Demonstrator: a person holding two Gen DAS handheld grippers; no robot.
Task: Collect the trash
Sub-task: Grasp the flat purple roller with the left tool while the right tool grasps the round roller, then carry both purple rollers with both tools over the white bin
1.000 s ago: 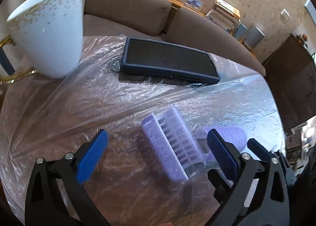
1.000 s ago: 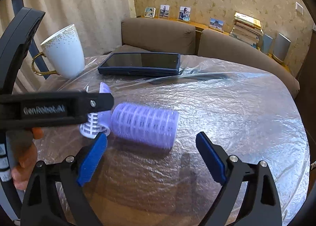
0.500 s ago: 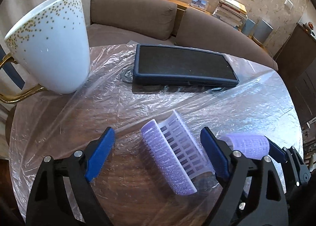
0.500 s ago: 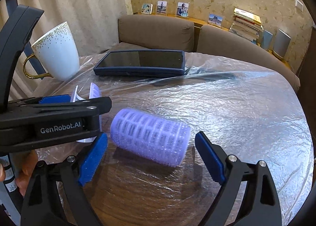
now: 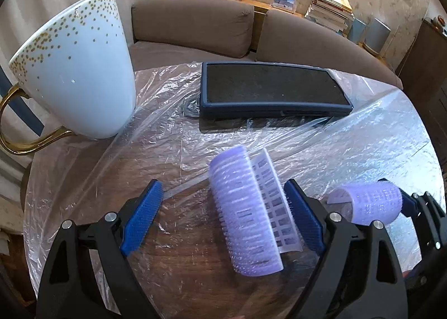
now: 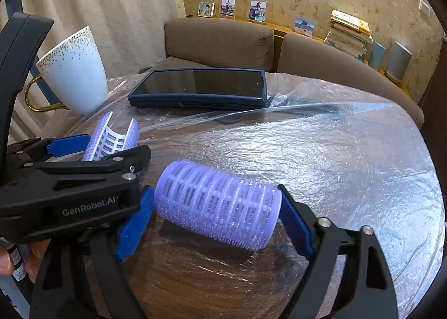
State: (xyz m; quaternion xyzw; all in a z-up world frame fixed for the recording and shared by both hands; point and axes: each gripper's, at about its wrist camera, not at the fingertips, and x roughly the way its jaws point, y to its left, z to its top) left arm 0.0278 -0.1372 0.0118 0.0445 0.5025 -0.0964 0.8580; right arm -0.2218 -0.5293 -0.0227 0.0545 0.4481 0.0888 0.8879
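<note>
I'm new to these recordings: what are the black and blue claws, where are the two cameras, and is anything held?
A person holds two handheld clamps; each carries its own forward-looking camera. The left gripper is open around a split-open purple hair roller lying on the plastic-covered table. The right gripper is open around a whole purple roller, its pads close to the roller's ends; whether they touch is unclear. Behind stand a white gold-dotted mug and a dark blue flat case. Nothing is lifted.
</note>
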